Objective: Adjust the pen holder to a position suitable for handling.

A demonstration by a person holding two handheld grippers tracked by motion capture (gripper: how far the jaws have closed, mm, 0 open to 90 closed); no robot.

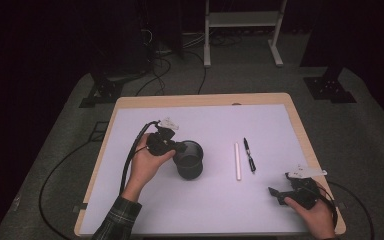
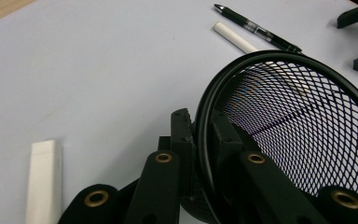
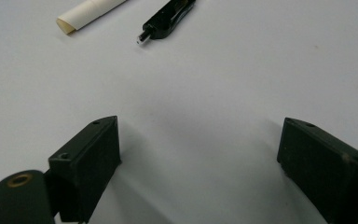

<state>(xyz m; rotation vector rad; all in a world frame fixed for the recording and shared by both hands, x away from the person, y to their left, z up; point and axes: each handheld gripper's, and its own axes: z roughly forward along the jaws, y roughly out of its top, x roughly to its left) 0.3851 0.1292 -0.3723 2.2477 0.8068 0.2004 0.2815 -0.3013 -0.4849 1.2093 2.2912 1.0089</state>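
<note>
A black mesh cup (image 1: 189, 161) stands on the white mat (image 1: 205, 210), left of centre. My left gripper (image 1: 176, 146) is shut on its rim at the left side. In the left gripper view the rim (image 2: 205, 116) runs between the two jaws, one inside the mesh cup (image 2: 303, 121) and one outside. A white stick (image 1: 238, 161) and a black pen (image 1: 249, 155) lie side by side to the right of the cup. My right gripper (image 1: 278, 194) rests open near the mat's front right corner, with nothing between its fingers (image 3: 91, 158). Beyond them lie the stick's end (image 3: 88, 13) and the pen's tip (image 3: 163, 21).
A white flat block (image 2: 44, 182) lies on the mat close to the left gripper. The wooden table edge (image 1: 300, 125) frames the mat. Cables (image 1: 60, 170) trail off the table's left side. A white stand (image 1: 242, 22) is on the floor behind.
</note>
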